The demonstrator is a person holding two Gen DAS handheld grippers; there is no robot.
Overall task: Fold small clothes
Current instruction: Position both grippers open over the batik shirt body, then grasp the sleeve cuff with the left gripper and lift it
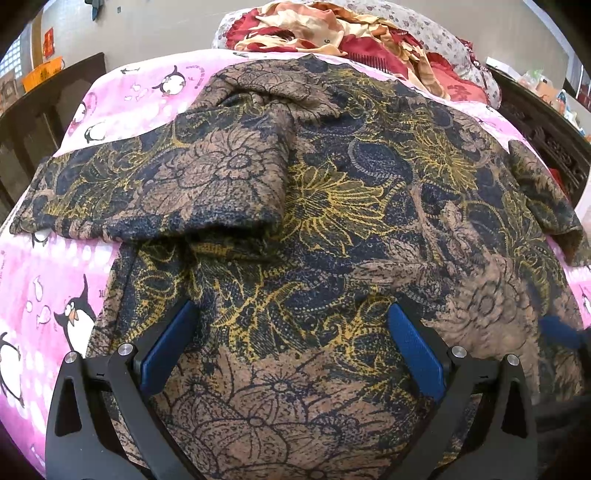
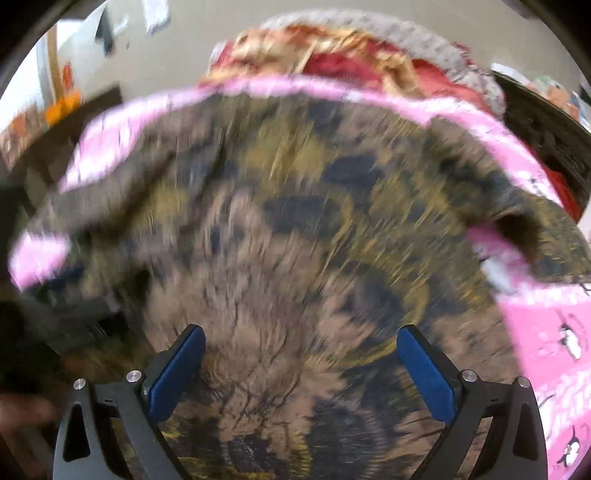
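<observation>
Hovering over floral top [image 1: 332,206]: L gripper [image 1: 291,325], R gripper [image 2: 301,347], jaws wide.

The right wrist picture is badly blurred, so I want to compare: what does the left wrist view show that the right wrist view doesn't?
Only the left wrist view shows the garment's sharp flower print, the left sleeve folded in over the body, and the other gripper's blue tip at right. Only the right wrist view shows the right gripper, open. Both show the garment on the pink penguin blanket, the bedding pile behind, and open blue-padded jaws.
</observation>
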